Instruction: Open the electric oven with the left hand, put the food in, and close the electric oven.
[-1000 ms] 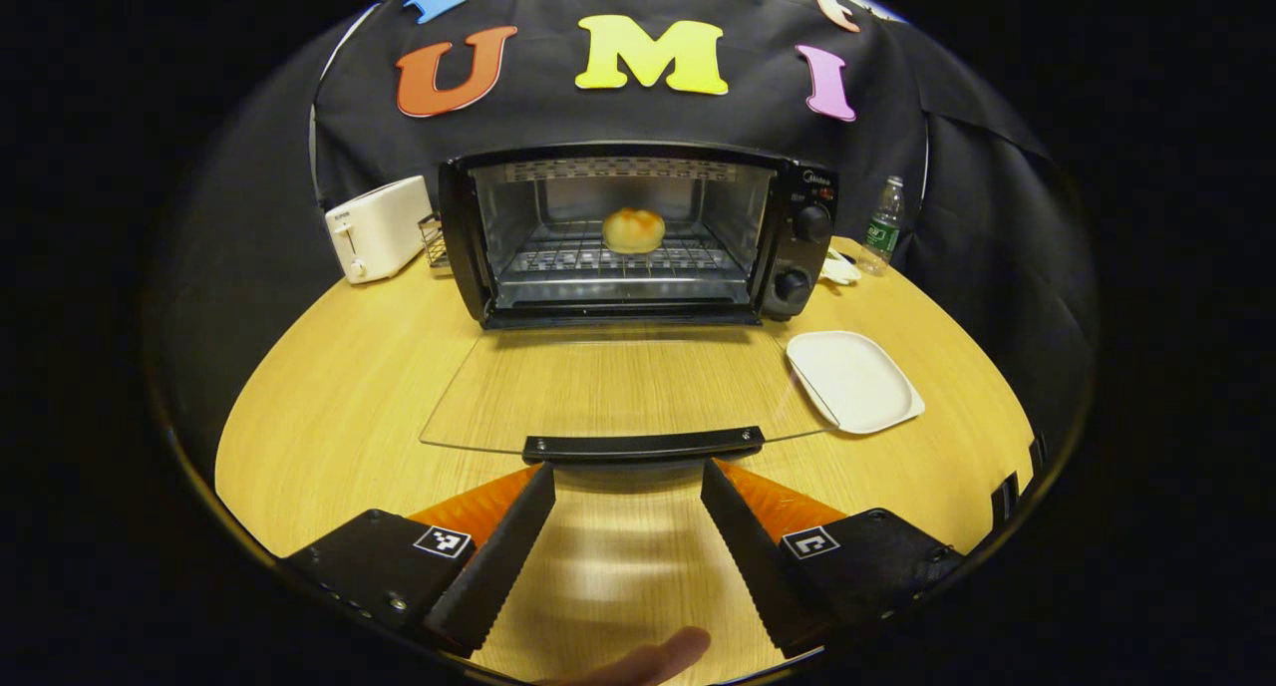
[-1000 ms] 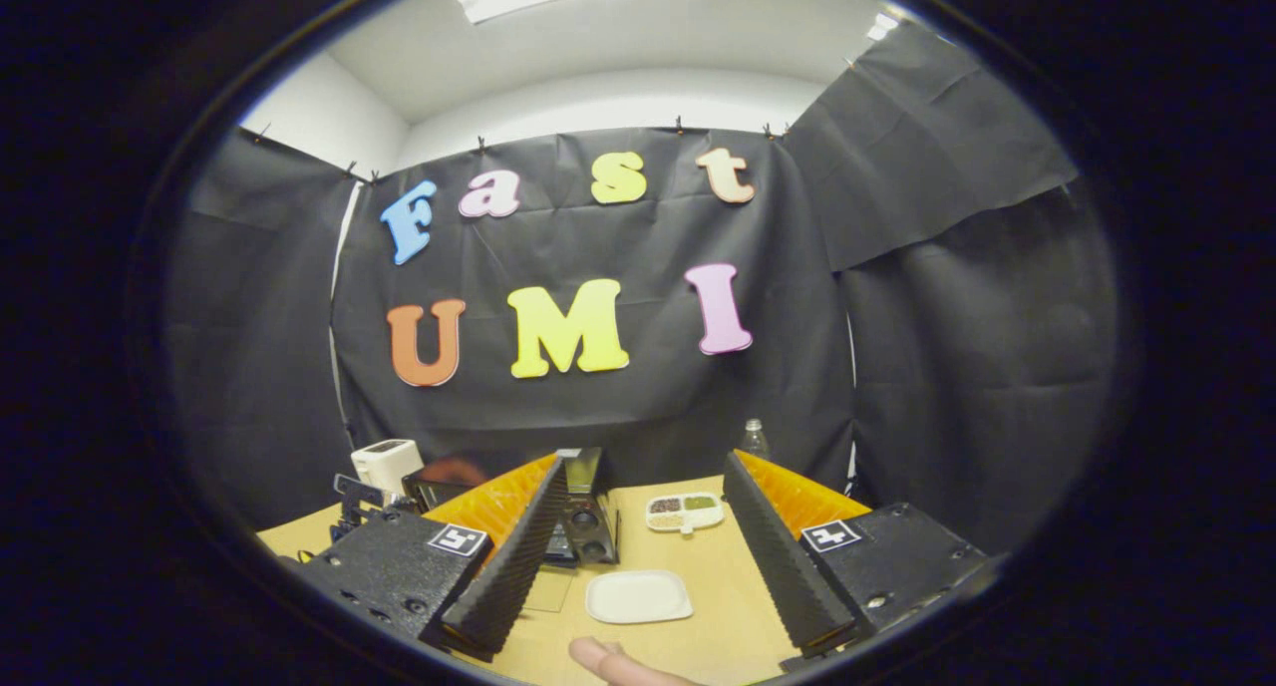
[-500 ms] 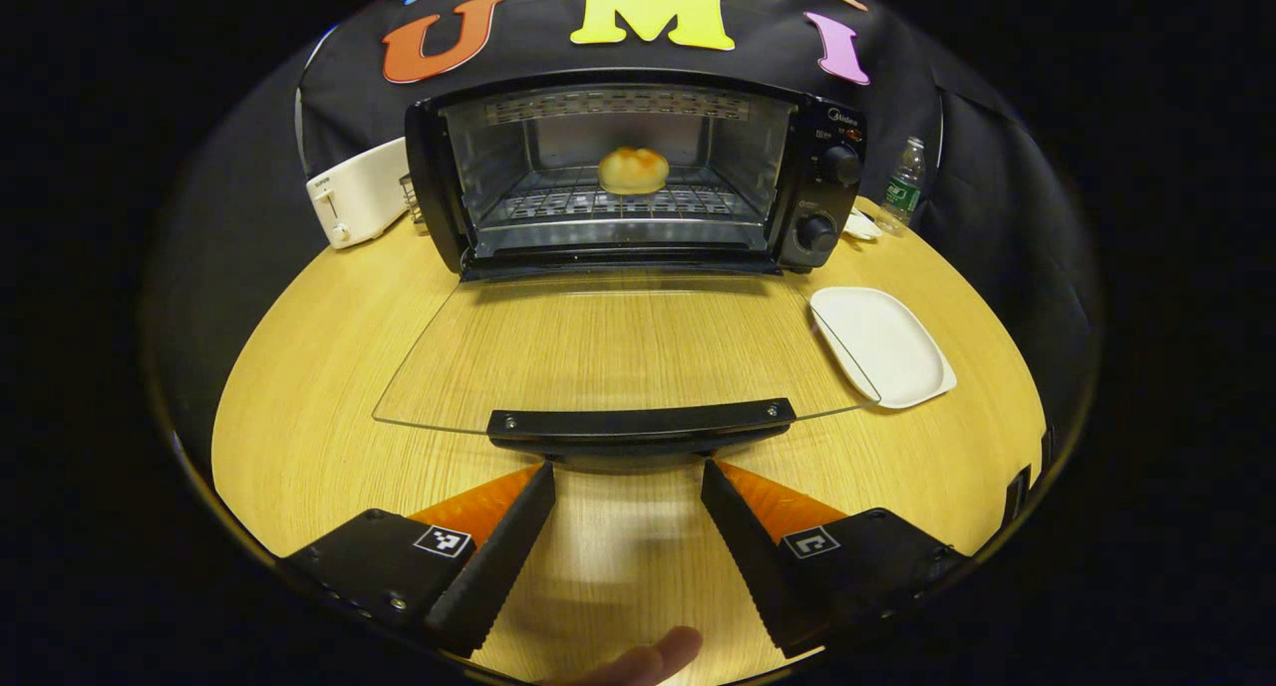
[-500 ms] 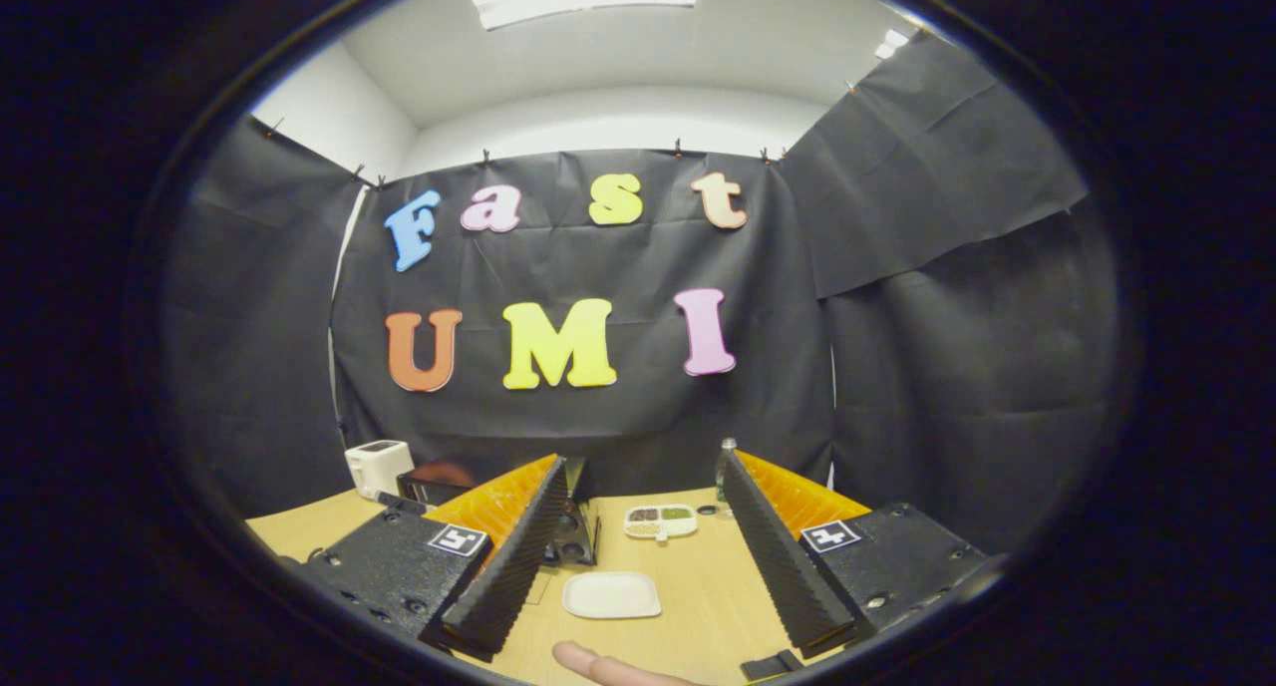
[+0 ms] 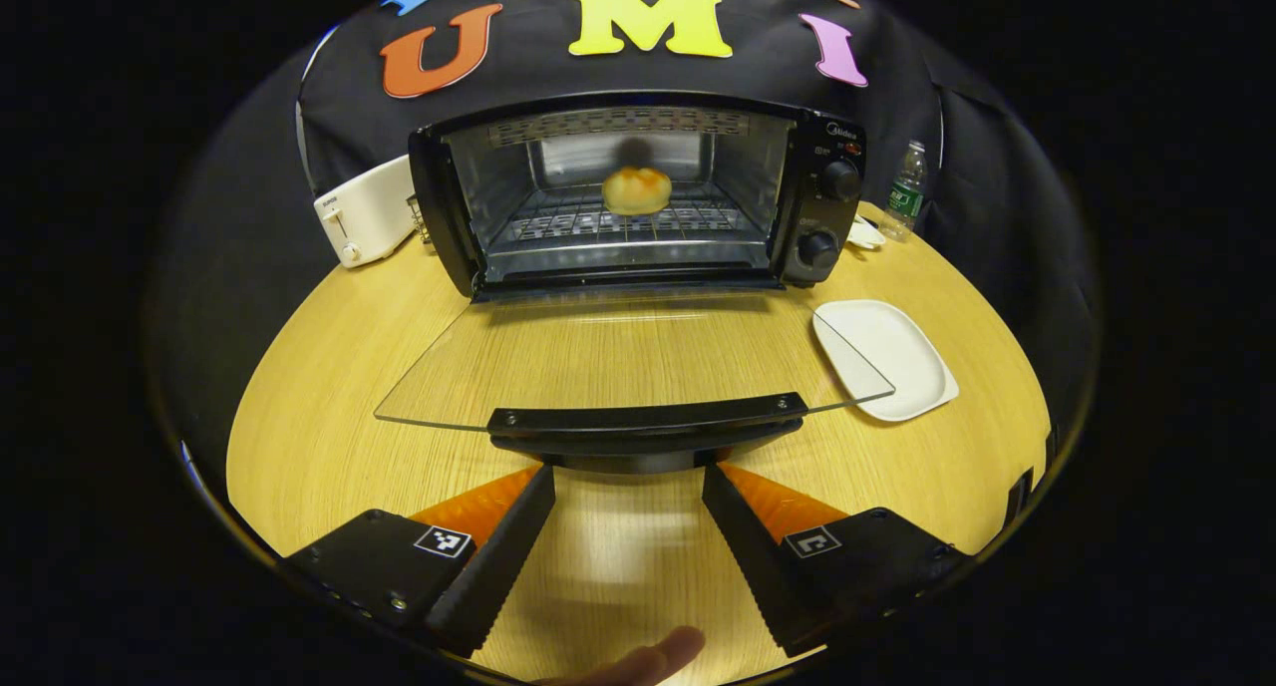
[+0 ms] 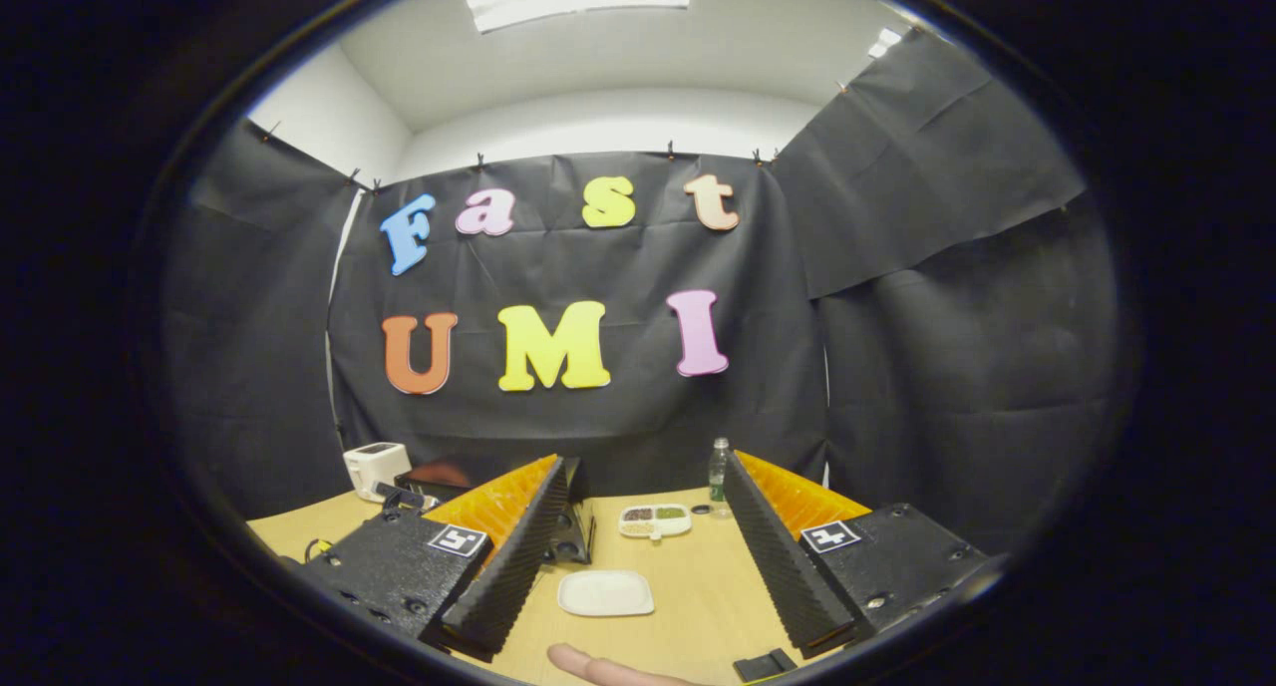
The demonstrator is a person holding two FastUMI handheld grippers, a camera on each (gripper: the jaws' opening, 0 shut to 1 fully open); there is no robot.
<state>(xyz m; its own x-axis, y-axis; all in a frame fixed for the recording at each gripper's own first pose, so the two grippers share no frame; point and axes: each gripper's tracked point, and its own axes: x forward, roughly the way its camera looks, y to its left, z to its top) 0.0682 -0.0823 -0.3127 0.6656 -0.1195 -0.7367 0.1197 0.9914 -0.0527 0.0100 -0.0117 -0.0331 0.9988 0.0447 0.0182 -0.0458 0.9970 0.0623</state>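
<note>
Bun point(image 5: 636, 189) on rack inside open oven point(image 5: 638, 197); jaws of both grippers spread, empty.

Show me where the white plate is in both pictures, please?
Left gripper view: the white plate lies on the table, right of the oven's open glass door.
Right gripper view: the plate sits low in the middle, between the gripper's fingers.
Shared landmark: the white toaster, far left in both.

**Table surface: items as found**

Light wooden round-edged table point(image 5: 329, 367) carries a black electric oven point(image 5: 638, 197), white toaster point(image 5: 364, 212), white square plate point(image 5: 887, 357), clear plastic bottle point(image 5: 905, 189) and white divided dish point(image 6: 654, 519).
</note>
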